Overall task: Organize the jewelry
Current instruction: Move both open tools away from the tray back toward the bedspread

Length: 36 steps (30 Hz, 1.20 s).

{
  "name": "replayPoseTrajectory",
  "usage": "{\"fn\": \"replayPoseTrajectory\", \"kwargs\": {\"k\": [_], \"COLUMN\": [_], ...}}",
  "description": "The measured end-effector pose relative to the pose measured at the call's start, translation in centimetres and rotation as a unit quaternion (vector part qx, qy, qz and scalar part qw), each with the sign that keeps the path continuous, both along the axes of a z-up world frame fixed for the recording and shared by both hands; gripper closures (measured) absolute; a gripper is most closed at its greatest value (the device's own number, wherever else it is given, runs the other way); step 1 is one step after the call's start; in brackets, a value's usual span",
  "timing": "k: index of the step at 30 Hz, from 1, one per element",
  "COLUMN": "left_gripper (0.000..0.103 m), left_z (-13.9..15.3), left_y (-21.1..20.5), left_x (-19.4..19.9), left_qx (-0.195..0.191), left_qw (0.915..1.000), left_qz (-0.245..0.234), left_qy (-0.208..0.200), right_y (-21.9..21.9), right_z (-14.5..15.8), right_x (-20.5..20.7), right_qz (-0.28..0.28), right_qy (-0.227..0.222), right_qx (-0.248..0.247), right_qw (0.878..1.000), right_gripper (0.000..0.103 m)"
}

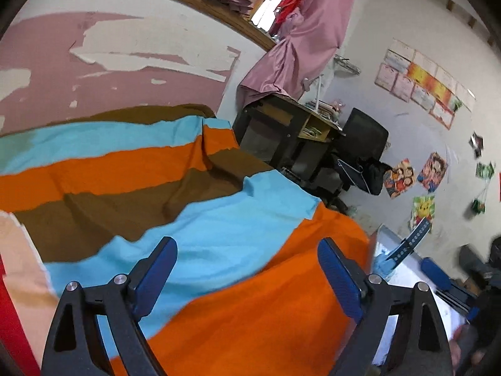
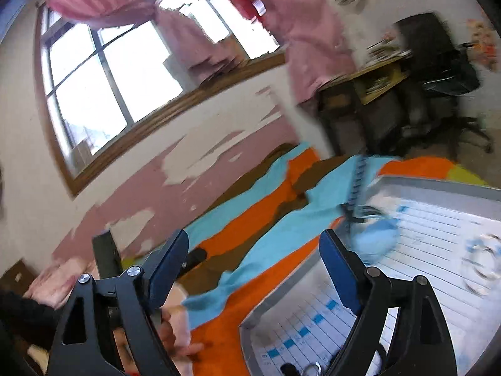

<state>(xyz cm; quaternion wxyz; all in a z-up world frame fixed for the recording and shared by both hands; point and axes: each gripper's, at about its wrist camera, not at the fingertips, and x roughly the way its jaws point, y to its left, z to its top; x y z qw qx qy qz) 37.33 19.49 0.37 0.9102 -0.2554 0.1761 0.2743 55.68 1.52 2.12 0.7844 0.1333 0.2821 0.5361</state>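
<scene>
Above, left wrist view. Motion blur softens the lower right, where a pale tray [image 1: 404, 269] is cut off by the gripper frame; its contents cannot be made out beyond a blue comb-like strip [image 1: 407, 244] standing tilted at its far corner. The left gripper [image 1: 247, 269] hangs with its fingers [image 1: 158, 271] spread wide and empty above a bed sheet [image 1: 188, 194] striped in orange, light blue and brown. Behind the bed runs a wall of peeling pink paint [image 1: 94, 72]. A dark desk [image 1: 281, 125] and a black chair [image 1: 366, 131] stand beyond the bed's foot, under a pink curtain [image 1: 297, 47]; posters [image 1: 422, 84] cover the far wall.

Below, right wrist view. Blur is heavier throughout. The right gripper [image 2: 253, 263] likewise shows fingers [image 2: 339, 272] parted with nothing between them. The tray [image 2: 438, 188] lies on the sheet [image 2: 275, 213] at right, lined with a ruled paper sheet [image 2: 422, 250]; ring-shaped pieces of jewelry [image 2: 482, 260] rest near its right edge, too smeared to identify, and a small ring [image 2: 311, 368] shows at the bottom edge. A large window [image 2: 119, 62] fills the upper left. A hand [image 2: 175, 335] appears partly hidden behind the left finger.
</scene>
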Motion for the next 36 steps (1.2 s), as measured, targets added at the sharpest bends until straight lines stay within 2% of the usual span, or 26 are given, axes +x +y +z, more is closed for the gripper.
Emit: {"fn": "replayPoseTrajectory", "kwargs": {"k": [4,8,11,17,23,27,30,32,36], "left_gripper": [0.011,0.011,0.011,0.011,0.011,0.011,0.011,0.011,0.011], "left_z": [-0.1,-0.5,-0.6,-0.4,0.0,0.0,-0.2,-0.3,-0.5], "left_y": [1.3,2.9,3.0,3.3,3.3,3.6,3.6,3.2,1.9], "left_x": [-0.8,-1.3,-1.3,-2.0,-2.9,-3.9,-4.4,-4.8,-5.1], "left_qx": [0.017,0.016,0.006,-0.01,0.002,-0.004,0.002,0.013,0.029], "left_qw": [0.9998,0.9992,0.999,0.9987,0.9986,0.9982,0.9985,0.9989,0.9993], "left_qz": [0.0,0.026,0.032,0.044,0.048,0.057,0.049,0.04,0.009], "left_qy": [0.014,0.026,0.029,0.022,0.02,0.018,0.024,0.023,0.024], "right_y": [4.2,6.8,7.9,9.3,9.5,10.5,9.8,8.8,4.5], "right_z": [-2.2,-2.6,-2.2,-1.9,-0.2,-0.2,0.0,0.4,1.7], "right_x": [1.3,0.8,0.1,-0.9,-2.9,-4.0,-4.9,-5.1,-5.3], "right_qz": [0.081,0.135,0.153,0.165,0.187,0.204,0.2,0.177,0.076], "right_qy": [0.018,0.013,-0.002,-0.004,-0.017,-0.015,-0.02,-0.032,-0.051], "right_qx": [-0.049,-0.069,-0.061,-0.057,-0.028,-0.032,-0.027,-0.031,-0.017], "right_qw": [0.995,0.988,0.986,0.985,0.982,0.978,0.979,0.983,0.996], "right_gripper": [0.021,0.021,0.021,0.021,0.021,0.021,0.021,0.021,0.02]}}
